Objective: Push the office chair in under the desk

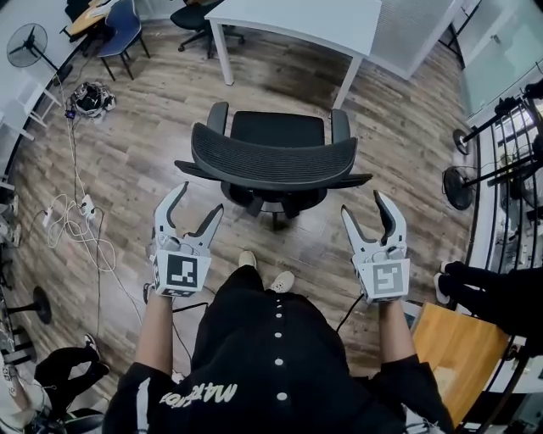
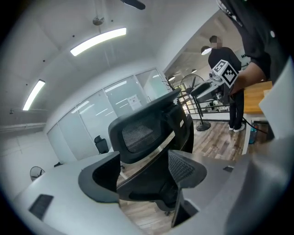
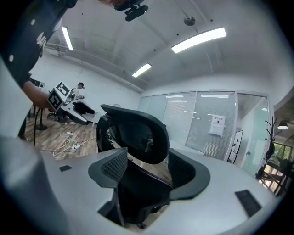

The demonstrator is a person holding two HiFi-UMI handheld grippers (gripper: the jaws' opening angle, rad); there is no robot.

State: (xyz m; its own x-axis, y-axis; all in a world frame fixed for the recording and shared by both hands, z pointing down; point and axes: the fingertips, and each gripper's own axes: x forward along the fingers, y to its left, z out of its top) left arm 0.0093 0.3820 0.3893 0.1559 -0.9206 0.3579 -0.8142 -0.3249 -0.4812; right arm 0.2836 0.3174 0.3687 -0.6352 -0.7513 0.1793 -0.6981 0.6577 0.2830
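Right, the chair (image 1: 273, 153) sits dead centre of the head view on the wood floor (image 1: 153, 144), backrest turned toward the person, and it stands apart from the white surface (image 1: 297, 21) at the top of the frame, not under it. Left gripper (image 1: 199, 200) hangs at lower left of the chair, right gripper (image 1: 363, 205) at lower right, both just short of the backrest. Both sets of jaws stand wide open with nothing pinched. Each gripper view looks through the gap at the mesh backrest (image 2: 147, 137) (image 3: 138, 133) beyond. Cables (image 1: 81, 225) trail along the left edge.
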